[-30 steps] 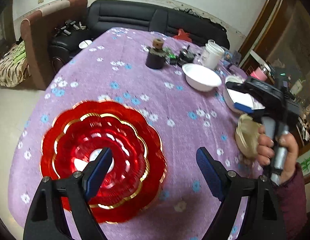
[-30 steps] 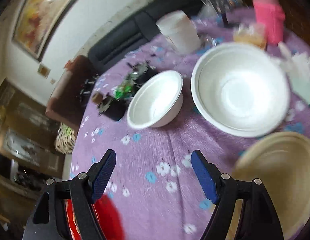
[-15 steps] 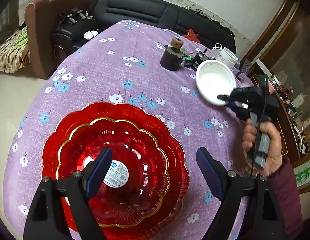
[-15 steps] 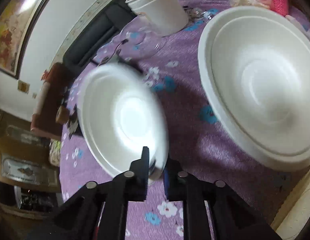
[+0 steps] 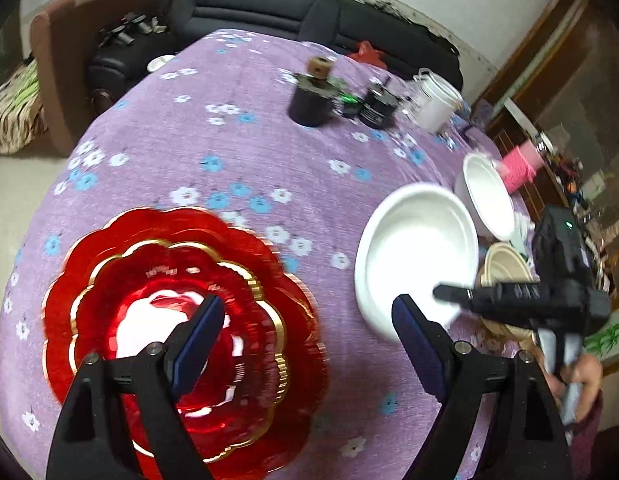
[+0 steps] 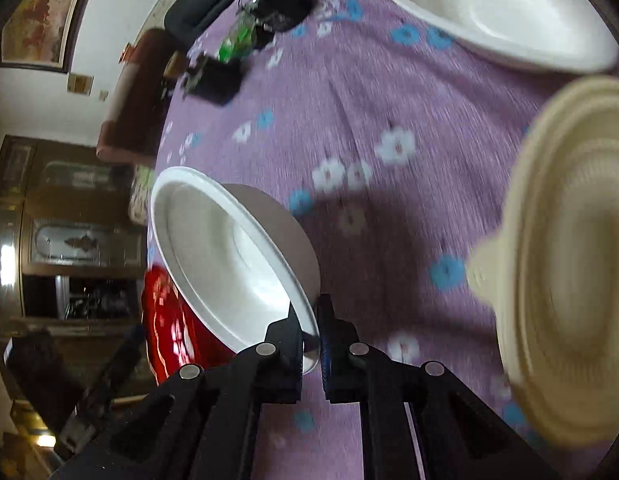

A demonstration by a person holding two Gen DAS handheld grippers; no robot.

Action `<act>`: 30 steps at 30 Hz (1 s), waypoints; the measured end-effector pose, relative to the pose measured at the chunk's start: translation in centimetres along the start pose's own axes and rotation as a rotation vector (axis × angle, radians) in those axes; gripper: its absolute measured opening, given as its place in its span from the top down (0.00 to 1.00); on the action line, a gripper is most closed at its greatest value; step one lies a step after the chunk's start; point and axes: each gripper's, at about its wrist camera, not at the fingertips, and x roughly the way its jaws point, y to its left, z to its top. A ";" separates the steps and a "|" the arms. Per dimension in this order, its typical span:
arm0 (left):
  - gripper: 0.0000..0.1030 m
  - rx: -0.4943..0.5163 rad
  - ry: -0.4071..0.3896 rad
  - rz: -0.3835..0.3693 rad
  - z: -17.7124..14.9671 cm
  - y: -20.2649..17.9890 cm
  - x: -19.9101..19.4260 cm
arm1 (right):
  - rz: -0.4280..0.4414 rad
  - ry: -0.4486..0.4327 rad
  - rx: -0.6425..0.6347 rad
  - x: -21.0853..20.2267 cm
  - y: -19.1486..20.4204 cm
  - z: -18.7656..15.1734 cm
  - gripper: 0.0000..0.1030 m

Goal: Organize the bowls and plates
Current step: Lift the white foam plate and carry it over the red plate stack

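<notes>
You've got two smooth white bowls (image 5: 415, 256), one (image 6: 237, 256) pinched by your right fingers (image 6: 327, 344); left fingers (image 5: 413, 334) spread over two scalloped red plates (image 5: 181, 320).

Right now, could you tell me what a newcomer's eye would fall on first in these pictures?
Probably the shiny red scalloped plates, stacked near the edge of the purple flowered tablecloth, under the open left gripper. Next, the white bowl, tilted and pinched by its rim in the right gripper. A beige plate looms blurred at the right.
</notes>
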 end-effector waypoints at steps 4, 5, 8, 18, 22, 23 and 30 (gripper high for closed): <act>0.18 0.043 0.042 0.002 0.1 -2.4 2.0 | 0.017 0.025 -0.028 -1.0 -0.4 -2.2 0.92; 0.18 0.048 0.059 0.001 0.0 -2.9 2.6 | 0.030 0.024 -0.037 -1.4 -0.4 -2.6 0.92; 0.18 0.053 0.098 -0.031 -0.4 -4.1 3.6 | 0.060 0.015 -0.053 -2.5 -0.6 -3.7 0.92; 0.88 0.122 0.104 -0.043 -2.6 -6.0 2.6 | 0.080 -0.005 -0.059 -3.0 0.4 -5.5 0.92; 0.88 0.117 0.040 0.003 -3.3 -4.2 -0.4 | 0.089 -0.018 -0.102 -2.0 3.4 -5.7 0.92; 0.88 0.114 0.030 0.015 -3.4 -3.6 -1.0 | 0.092 -0.016 -0.119 -1.5 4.4 -5.8 0.92; 0.87 0.000 -0.008 0.119 -4.6 4.1 -4.3 | 0.064 -0.005 -0.270 3.9 12.4 -8.0 0.91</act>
